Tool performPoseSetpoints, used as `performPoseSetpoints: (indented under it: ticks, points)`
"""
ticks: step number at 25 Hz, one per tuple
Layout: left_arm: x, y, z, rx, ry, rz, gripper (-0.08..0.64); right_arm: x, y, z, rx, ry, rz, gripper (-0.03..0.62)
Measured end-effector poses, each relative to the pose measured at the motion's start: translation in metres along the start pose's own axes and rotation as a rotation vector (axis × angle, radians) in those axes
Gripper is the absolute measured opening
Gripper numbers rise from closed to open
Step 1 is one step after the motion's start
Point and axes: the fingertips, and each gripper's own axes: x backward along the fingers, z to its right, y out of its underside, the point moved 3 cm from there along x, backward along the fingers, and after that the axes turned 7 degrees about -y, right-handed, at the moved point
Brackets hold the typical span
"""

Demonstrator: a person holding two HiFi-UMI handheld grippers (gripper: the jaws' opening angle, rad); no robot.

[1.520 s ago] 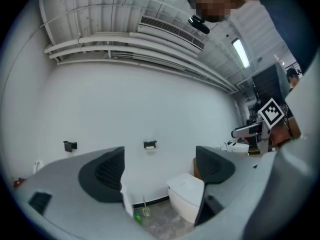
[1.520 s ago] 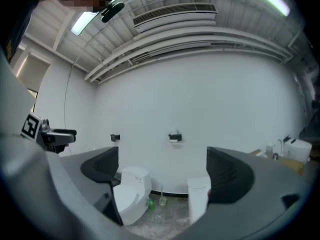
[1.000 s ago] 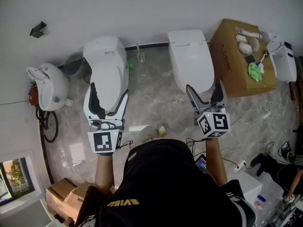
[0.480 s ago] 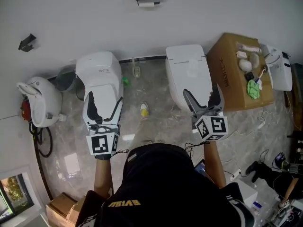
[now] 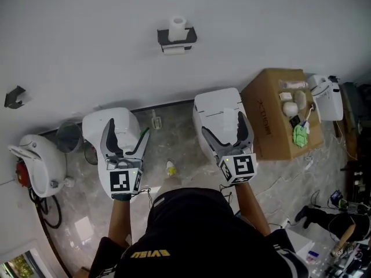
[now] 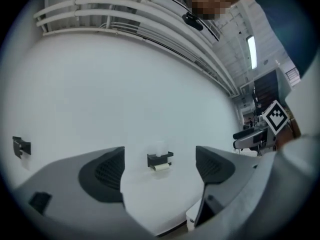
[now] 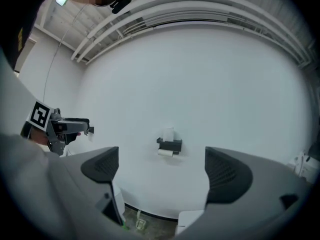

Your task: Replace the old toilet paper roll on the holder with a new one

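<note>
The roll (image 5: 174, 50) under the holder (image 5: 189, 37) seems nearly spent, though too small to tell.

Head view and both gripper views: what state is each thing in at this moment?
left gripper: open, empty
right gripper: open, empty
holder: fixed on the wall, nothing touching it
old roll: mounted under the holder
spare roll: upright on top of the holder
left toilet: lid shut
right toilet: lid shut
cardboard box: closed, small things on top

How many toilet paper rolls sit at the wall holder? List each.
2: one white toilet paper roll upright atop the black wall-mounted holder, another hung beneath it.
</note>
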Motion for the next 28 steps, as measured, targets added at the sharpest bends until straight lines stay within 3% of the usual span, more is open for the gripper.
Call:
performPoseSetpoints:
  ticks: [4, 7, 14, 28]
  points:
    - [-0.046, 0.010, -0.008, 0.033, 0.024, -0.010, 0.454, -0.038, -0.003, 0.020, 0.027, 0.013, -0.021, 0.535]
    - [-0.070, 0.021, -0.007, 0.058, 0.019, -0.015, 0.454, -0.065, -0.002, 0.044, 0.110, 0.013, -0.053, 0.535]
    - [-0.109, 0.053, 0.009, 0.083, 0.004, -0.073, 0.454, -0.138, 0.002, 0.071, 0.333, -0.113, -0.080, 0.537]
    - [-0.178, 0.075, 0.009, 0.048, 0.027, -0.054, 0.454, -0.291, 0.071, 0.073, 0.585, -0.221, -0.179, 0.512]
